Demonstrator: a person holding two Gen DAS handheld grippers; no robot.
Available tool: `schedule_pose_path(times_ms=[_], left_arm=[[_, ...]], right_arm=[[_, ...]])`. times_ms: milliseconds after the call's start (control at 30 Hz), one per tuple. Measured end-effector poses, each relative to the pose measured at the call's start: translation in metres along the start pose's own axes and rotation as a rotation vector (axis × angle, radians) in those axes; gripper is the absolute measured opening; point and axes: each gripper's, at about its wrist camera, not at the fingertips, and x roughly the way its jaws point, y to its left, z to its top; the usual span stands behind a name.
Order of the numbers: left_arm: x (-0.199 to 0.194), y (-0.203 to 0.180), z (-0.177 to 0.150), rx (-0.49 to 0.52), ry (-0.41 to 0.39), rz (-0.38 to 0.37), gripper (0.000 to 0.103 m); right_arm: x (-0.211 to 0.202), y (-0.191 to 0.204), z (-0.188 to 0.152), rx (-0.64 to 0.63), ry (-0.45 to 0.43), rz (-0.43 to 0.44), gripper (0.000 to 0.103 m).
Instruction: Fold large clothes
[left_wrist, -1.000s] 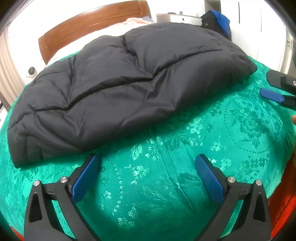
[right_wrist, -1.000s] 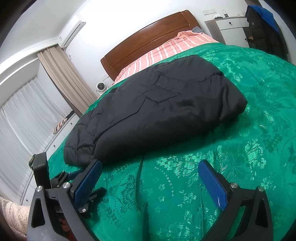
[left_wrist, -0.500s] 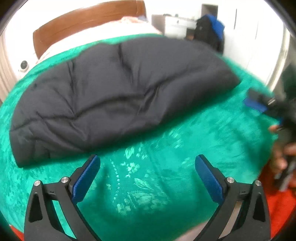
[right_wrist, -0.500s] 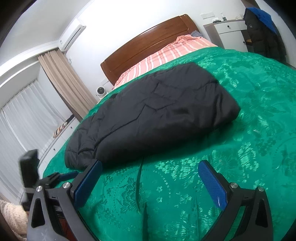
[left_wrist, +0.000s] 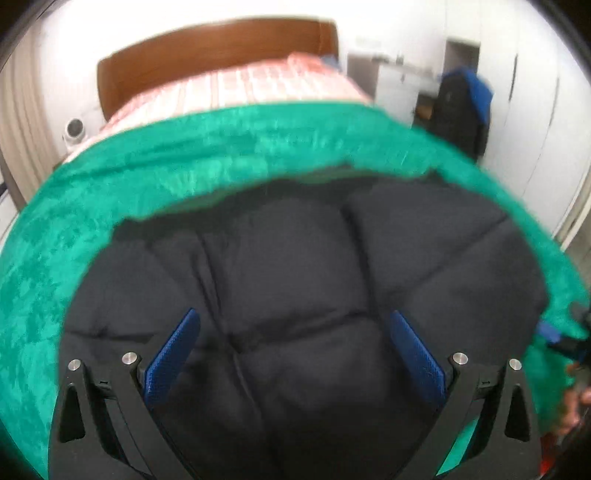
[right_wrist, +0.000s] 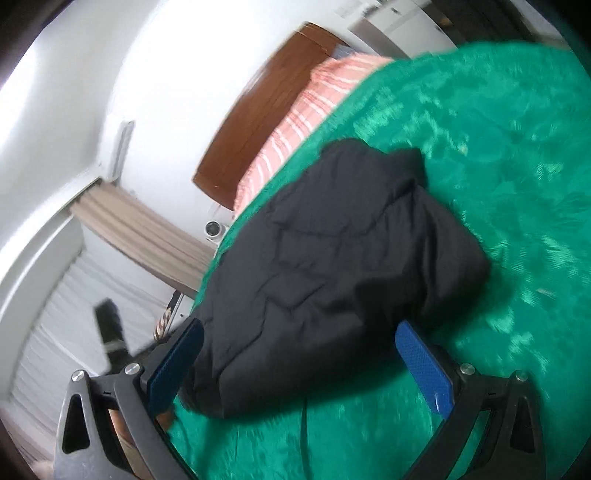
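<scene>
Black quilted fabric fills most of what we see from the left wrist: the padded jacket (left_wrist: 303, 295) lies folded on the green bedspread (left_wrist: 184, 158), and our left gripper (left_wrist: 295, 354) hangs over its middle with both blue pads spread wide, nothing between them. Whether the pads touch the cloth we cannot tell, since the view is blurred.

From the right wrist, tilted hard to one side, we see the same jacket (right_wrist: 343, 266) as a thick bundle on the bedspread (right_wrist: 498, 166). Our right gripper (right_wrist: 299, 362) is also spread wide, straddling the jacket's near end and clasping nothing.

Beyond the green cover we make out a pink striped sheet (left_wrist: 240, 88) and a brown wooden headboard (left_wrist: 207, 48). Beige curtains (right_wrist: 147, 232) hang beside the bed.
</scene>
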Motion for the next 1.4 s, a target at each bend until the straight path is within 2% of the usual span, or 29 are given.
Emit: schedule_pose_path(times_ms=[67,167,300,400,467,567,667,733,800,933,967,1033,1067,1100,1267,1333,1400], left_arm=[[0.028,0.004,-0.008,-0.017,0.065,0.005,0.103],[0.029,0.001,-0.019,-0.011,0.014,0.015,0.103],[0.026,-0.004,-0.024,-0.017,0.015,0.020,0.103],[0.019,0.001,-0.026,-0.019,0.026,-0.003,0.103],[0.020,0.004,-0.026,-0.013,0.032,-0.020,0.103],[0.026,0.009,-0.023,0.004,0.028,-0.034,0.103],[0.030,0.013,-0.024,0.001,0.025,-0.038,0.103],[0.030,0.015,-0.024,0.001,0.028,-0.036,0.103],[0.029,0.017,-0.025,-0.001,0.037,-0.037,0.103],[0.029,0.018,-0.025,-0.003,0.050,-0.038,0.103],[0.029,0.018,-0.026,-0.005,0.053,-0.033,0.103],[0.032,0.015,-0.024,-0.004,0.054,-0.026,0.103],[0.032,0.015,-0.025,-0.002,0.053,-0.019,0.103],[0.033,0.014,-0.026,0.001,0.051,-0.016,0.103],[0.035,0.010,-0.025,0.016,0.064,-0.009,0.102],[0.034,0.009,-0.018,0.022,0.098,-0.028,0.102],[0.024,0.019,-0.012,0.023,0.164,-0.084,0.099]], right_arm=[[0.014,-0.004,0.008,0.031,0.018,0.007,0.103],[0.038,-0.013,0.024,0.079,0.044,0.031,0.103],[0.062,-0.032,0.038,0.250,-0.003,0.074,0.103],[0.047,-0.040,0.038,0.469,-0.051,0.143,0.103],[0.023,-0.043,0.030,0.529,-0.091,0.177,0.103],[-0.011,-0.039,0.013,0.479,-0.094,0.043,0.103],[-0.011,-0.042,0.009,0.449,-0.066,-0.009,0.103],[0.008,-0.043,0.021,0.421,-0.070,-0.025,0.103],[0.031,-0.046,0.036,0.386,-0.059,-0.001,0.103],[0.087,-0.039,0.063,0.326,0.021,-0.042,0.103],[0.093,-0.031,0.067,0.295,0.032,-0.052,0.103],[0.097,0.000,0.073,0.149,0.041,-0.091,0.081],[0.092,0.024,0.072,0.027,0.027,-0.127,0.065],[0.088,0.046,0.071,-0.075,0.011,-0.154,0.060],[0.074,0.167,0.039,-0.624,-0.049,-0.260,0.050],[0.084,0.215,0.014,-0.866,-0.061,-0.286,0.049],[0.098,0.256,-0.018,-1.092,-0.049,-0.321,0.048]])
